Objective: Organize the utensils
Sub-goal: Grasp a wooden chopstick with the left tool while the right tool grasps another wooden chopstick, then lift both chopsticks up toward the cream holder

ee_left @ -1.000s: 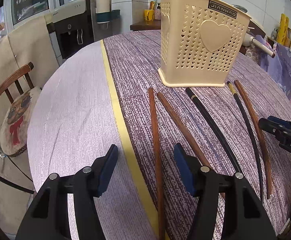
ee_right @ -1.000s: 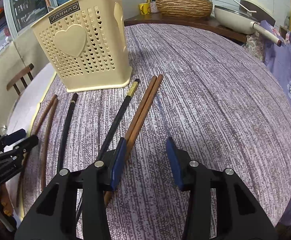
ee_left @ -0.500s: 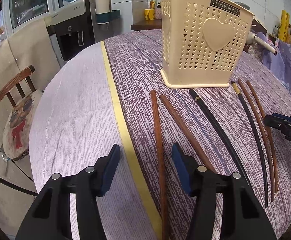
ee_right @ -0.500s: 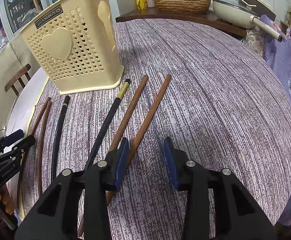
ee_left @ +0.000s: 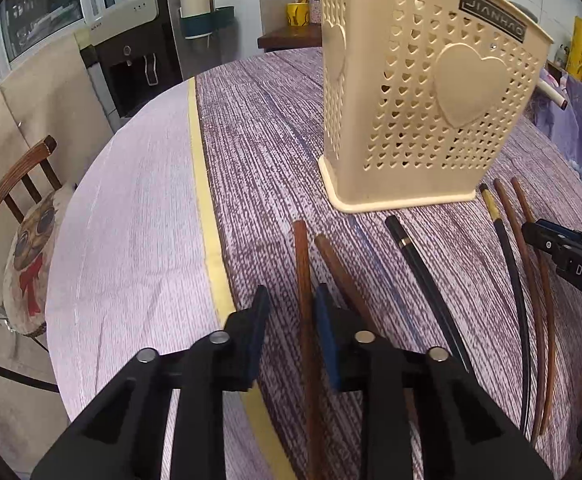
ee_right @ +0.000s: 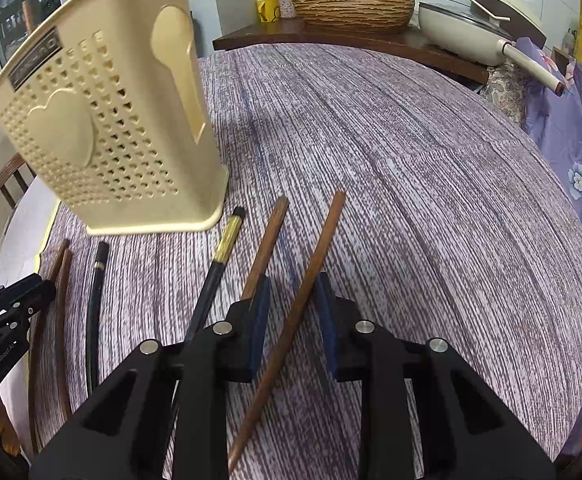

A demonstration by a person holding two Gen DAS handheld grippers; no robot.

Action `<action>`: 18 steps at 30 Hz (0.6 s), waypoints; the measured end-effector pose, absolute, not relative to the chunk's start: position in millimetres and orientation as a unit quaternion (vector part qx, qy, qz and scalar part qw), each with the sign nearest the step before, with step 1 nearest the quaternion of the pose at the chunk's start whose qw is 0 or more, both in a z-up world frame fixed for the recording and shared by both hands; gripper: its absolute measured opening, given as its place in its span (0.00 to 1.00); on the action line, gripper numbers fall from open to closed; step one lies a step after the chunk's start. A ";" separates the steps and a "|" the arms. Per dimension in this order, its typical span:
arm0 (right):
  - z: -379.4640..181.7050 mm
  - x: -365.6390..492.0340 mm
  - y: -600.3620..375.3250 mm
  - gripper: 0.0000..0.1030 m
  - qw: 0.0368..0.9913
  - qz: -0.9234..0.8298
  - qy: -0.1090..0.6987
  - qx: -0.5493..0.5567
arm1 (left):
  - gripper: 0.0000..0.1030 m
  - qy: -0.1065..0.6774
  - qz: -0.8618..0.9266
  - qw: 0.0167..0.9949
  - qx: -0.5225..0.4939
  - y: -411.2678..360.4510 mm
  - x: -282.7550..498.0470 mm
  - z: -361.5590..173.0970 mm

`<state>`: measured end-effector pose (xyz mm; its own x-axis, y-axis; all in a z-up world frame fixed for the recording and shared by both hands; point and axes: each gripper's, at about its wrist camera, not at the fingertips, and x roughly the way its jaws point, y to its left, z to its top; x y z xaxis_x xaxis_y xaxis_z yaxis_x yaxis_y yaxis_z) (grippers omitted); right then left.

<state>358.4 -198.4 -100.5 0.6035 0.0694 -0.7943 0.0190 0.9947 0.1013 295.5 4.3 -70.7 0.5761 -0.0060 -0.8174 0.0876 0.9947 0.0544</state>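
A cream perforated utensil basket (ee_left: 423, 92) stands on the purple tablecloth (ee_left: 259, 128); it also shows in the right wrist view (ee_right: 103, 140). Several chopsticks lie in front of it. My left gripper (ee_left: 291, 304) is open, its fingers on either side of a brown chopstick (ee_left: 303, 280), with a second brown chopstick (ee_left: 343, 276) just right. My right gripper (ee_right: 291, 296) is open around another brown chopstick (ee_right: 311, 276); a brown chopstick (ee_right: 267, 244) and a black gold-banded chopstick (ee_right: 219, 264) lie to its left. A black chopstick (ee_left: 419, 268) lies between the grippers.
A yellow tape line (ee_left: 207, 208) runs along the cloth's left edge. A chair with a dog cushion (ee_left: 31, 232) stands left of the table. A shelf with a woven bowl (ee_right: 351, 4) and a pan (ee_right: 467, 28) is behind the table.
Both grippers have moved forward and lower toward the basket. Their fingers have narrowed, each now straddling a brown chopstick.
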 end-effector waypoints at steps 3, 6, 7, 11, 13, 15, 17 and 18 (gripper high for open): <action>-100.7 367.1 -197.5 0.20 0.896 0.005 0.441 0.051 | 0.12 0.464 -0.022 0.884 0.046 2.4 303.0 -70.6; -102.5 372.1 -195.9 0.19 0.900 -0.008 0.432 0.050 | 0.08 0.464 -0.014 0.885 0.038 3.4 306.1 -70.6; -102.6 372.6 -195.8 0.19 0.901 -0.011 0.430 0.050 | 0.08 0.463 -0.012 0.886 0.034 3.2 306.5 -71.0; -104.2 371.0 -191.7 0.18 0.909 -0.018 0.414 0.042 | 0.08 0.451 -0.001 0.892 0.035 1.2 302.1 -72.4; -103.7 371.5 -192.0 0.17 0.909 -0.018 0.414 0.046 | 0.08 0.447 0.005 0.894 0.034 -0.7 301.2 -72.4; -103.6 372.3 -191.2 0.15 0.909 -0.017 0.414 0.044 | 0.08 0.446 0.008 0.894 0.033 -0.8 300.7 -72.3; -103.1 372.5 -190.7 0.14 0.909 -0.015 0.414 0.043 | 0.08 0.446 0.008 0.895 0.031 0.2 301.0 -72.4; -102.9 371.3 -190.6 0.13 0.909 -0.014 0.414 0.042 | 0.08 0.446 0.008 0.895 0.030 0.1 301.1 -72.5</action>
<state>371.3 -190.6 -102.9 0.6571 0.0090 -0.7537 0.0609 0.9960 0.0649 301.1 0.1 -72.5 0.6029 0.0412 -0.7968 0.0122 0.9981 0.0608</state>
